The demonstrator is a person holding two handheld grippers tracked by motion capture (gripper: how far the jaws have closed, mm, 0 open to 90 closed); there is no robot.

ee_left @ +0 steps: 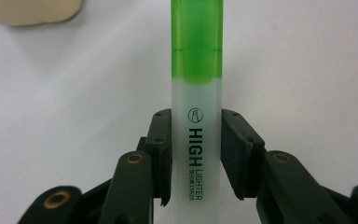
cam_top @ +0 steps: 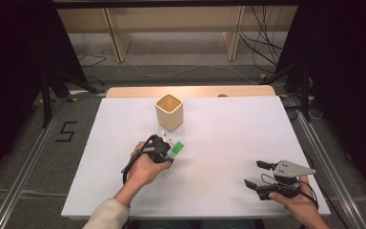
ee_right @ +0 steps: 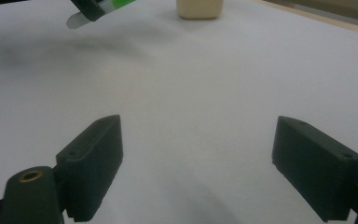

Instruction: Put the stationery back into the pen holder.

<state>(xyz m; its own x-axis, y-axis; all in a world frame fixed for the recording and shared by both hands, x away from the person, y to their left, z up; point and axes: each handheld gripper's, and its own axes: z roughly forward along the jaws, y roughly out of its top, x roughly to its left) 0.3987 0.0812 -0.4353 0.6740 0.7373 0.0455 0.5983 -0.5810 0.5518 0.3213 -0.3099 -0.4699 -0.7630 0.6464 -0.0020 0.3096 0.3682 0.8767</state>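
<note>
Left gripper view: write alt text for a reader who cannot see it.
The left gripper clamps its two black jaws on a green-capped highlighter, translucent barrel printed "HIGH LIGHTER". Behind lies a white table, with a beige cup at the top left corner.

The highlighter's (ee_left: 196, 116) cap end is cut off at the top edge of the left gripper view; its lower end is hidden between the jaws. The cup (ee_right: 200, 8) is cropped in the right gripper view.

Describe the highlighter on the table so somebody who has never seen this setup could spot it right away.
Start at the white table and find the square beige cup near its far middle. Just in front of that cup, the left gripper is shut on the highlighter. It is a pale, see-through pen with a bright green cap and black HIGHLIGHTER lettering, the one green thing on the table.
</note>
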